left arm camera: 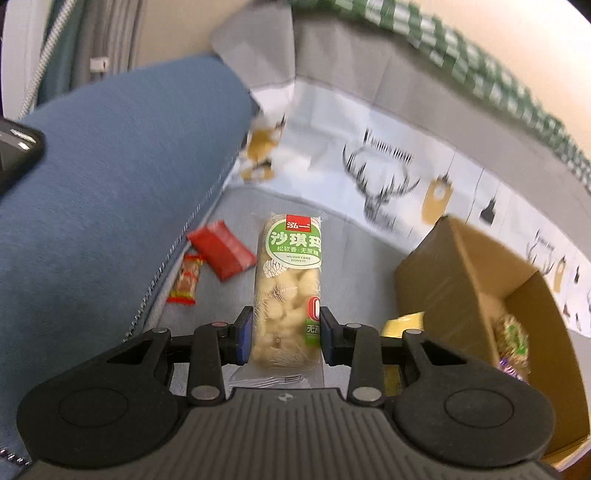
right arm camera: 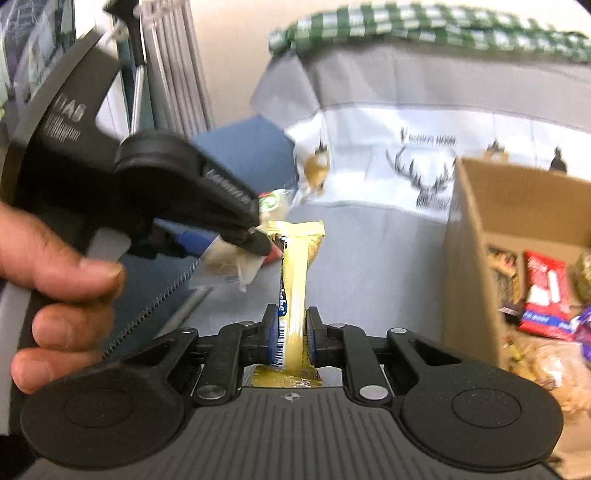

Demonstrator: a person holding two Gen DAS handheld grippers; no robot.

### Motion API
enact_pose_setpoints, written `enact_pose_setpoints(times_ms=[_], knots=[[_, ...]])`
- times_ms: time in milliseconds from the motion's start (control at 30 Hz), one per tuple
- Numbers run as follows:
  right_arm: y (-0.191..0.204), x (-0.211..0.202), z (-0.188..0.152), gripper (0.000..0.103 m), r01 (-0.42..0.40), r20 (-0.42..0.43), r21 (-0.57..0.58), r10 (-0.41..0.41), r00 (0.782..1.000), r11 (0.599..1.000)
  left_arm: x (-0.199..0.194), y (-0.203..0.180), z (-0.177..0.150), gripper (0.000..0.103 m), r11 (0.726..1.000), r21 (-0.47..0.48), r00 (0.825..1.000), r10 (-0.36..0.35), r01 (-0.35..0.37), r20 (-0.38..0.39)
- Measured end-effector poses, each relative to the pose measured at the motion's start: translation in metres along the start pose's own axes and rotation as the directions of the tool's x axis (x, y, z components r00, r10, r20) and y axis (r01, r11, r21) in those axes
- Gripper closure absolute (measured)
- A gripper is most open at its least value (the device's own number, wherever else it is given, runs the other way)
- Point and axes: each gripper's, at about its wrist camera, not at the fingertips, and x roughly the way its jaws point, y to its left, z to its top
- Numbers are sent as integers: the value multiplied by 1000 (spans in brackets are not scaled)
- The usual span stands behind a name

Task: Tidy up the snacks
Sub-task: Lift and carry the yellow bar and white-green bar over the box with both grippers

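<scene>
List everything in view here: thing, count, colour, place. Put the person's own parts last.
Pastry pack: one, clear with a green label, held in the left gripper.
Yellow snack bar: one, yellow, held in the right gripper.
Red packet: one, red, lying on the grey sofa seat by the blue cushion.
Small candy packet: one, red and yellow, beside the red packet.
Cardboard box: one, brown, open, on the seat to the right, with mixed snacks inside.
Blue cushion: one, blue, left of the seat.
Deer-print cloth: one, white and grey, over the sofa back.
Checked cloth: one, green and white, on top of the sofa back.
Left gripper: black, shut on the pastry pack.
Right gripper: black, shut on the bar.
Hand: one, holding the left gripper.
</scene>
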Motion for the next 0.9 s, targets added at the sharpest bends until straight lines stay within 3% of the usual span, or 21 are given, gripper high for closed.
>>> enact_pose_setpoints(times_ms=[133, 400, 667, 767, 900], knots=[[-4, -28, 6, 87, 16, 74, -2, -16, 997, 1000, -15, -4, 1, 64, 999, 7, 998, -32, 32, 53], [-37, -84, 36, 87, 70, 199, 8, -70, 977, 998, -20, -17, 3, 64, 996, 32, 994, -86, 84, 69], [-115, -138, 82, 87, 208, 348, 41, -209, 914, 977, -21, -47, 4, 64, 987, 87, 985, -143, 135, 98], [-152, -145, 80, 87, 285, 347, 105, -304, 887, 953, -21, -61, 5, 64, 981, 112, 978, -171, 158, 117], [-188, -151, 68, 88, 342, 275, 232, -398, 875, 911, -23, -87, 6, 64, 967, 133, 961, -237, 219, 139]])
